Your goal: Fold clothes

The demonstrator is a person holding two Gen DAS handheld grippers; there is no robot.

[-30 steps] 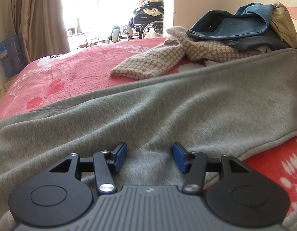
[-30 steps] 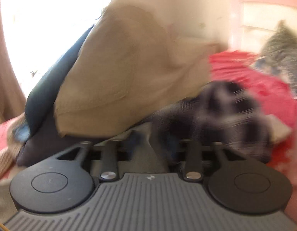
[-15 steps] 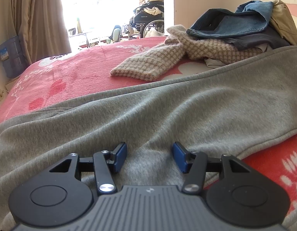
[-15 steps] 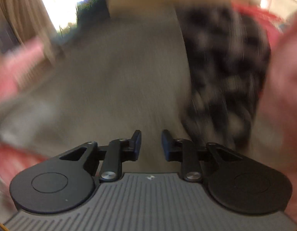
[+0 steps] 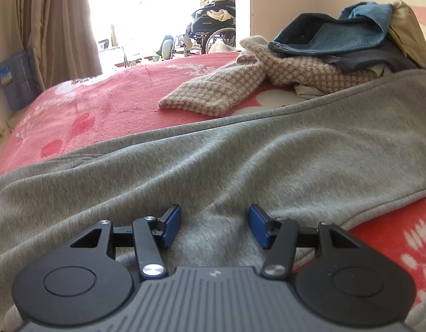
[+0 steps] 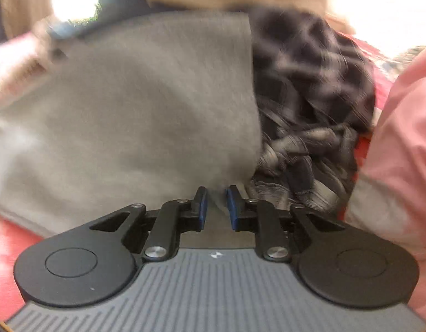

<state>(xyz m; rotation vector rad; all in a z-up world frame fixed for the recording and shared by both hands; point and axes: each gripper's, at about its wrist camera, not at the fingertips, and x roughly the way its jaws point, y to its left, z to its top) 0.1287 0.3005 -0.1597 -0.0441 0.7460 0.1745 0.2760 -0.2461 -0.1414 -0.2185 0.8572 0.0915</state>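
A long grey fleece garment (image 5: 240,160) lies stretched across the red flowered bed cover (image 5: 102,110). My left gripper (image 5: 215,225) rests low over its near part, open, blue pads apart with flat fabric between them and no fold pinched. In the blurred right wrist view the same grey garment (image 6: 143,105) fills the middle. My right gripper (image 6: 216,204) sits at its near right corner, its jaws drawn close together with a bit of grey fabric pressed between the blue pads.
A beige houndstooth sweater (image 5: 226,83) and a heap with denim (image 5: 337,36) lie beyond the grey garment. A dark plaid garment (image 6: 309,96) touches its right edge, with pink cloth (image 6: 400,138) further right. A wheelchair (image 5: 213,30) and curtain (image 5: 55,27) stand past the bed.
My right gripper swung down from the clothes heap to the grey garment's corner, and its jaws narrowed onto the fabric. The left gripper has stayed still and open.
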